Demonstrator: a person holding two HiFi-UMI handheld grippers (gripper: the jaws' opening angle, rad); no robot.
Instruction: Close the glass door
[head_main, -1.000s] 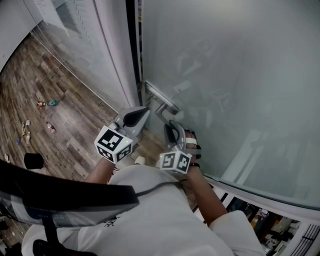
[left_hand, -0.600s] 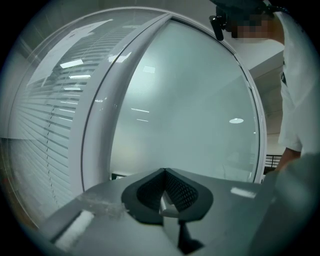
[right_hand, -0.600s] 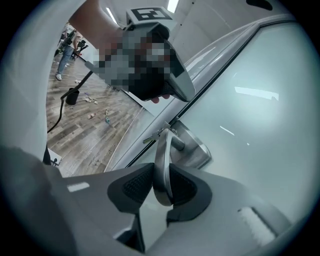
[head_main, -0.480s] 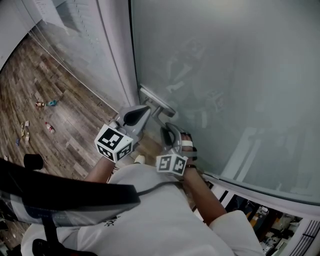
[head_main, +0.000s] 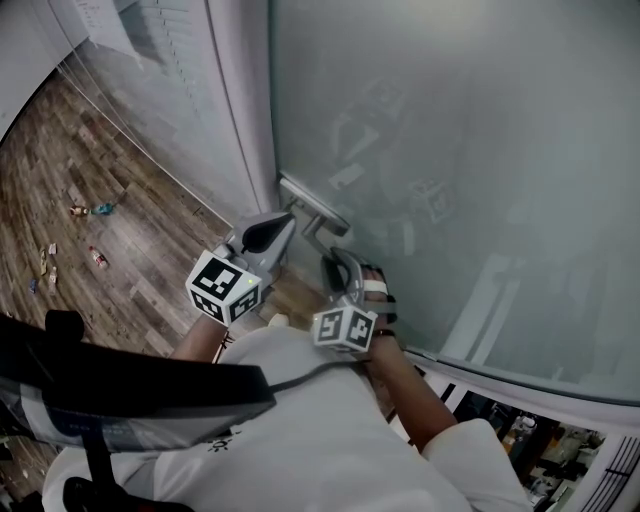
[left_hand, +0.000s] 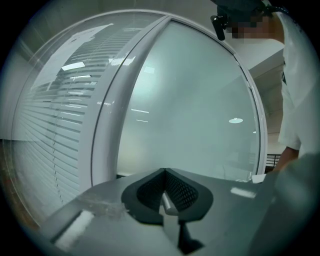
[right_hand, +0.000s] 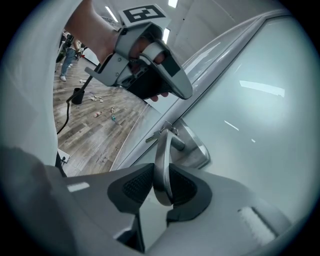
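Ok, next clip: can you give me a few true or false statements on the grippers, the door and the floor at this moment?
1. The right gripper is clamped on the door handle. True.
2. The left gripper grips the handle too. False: its jaws are together with nothing between them, off the handle.
3. The glass door is clear, see-through glass. False: it is frosted.
4. The floor is wood planks with small things scattered on it. True.
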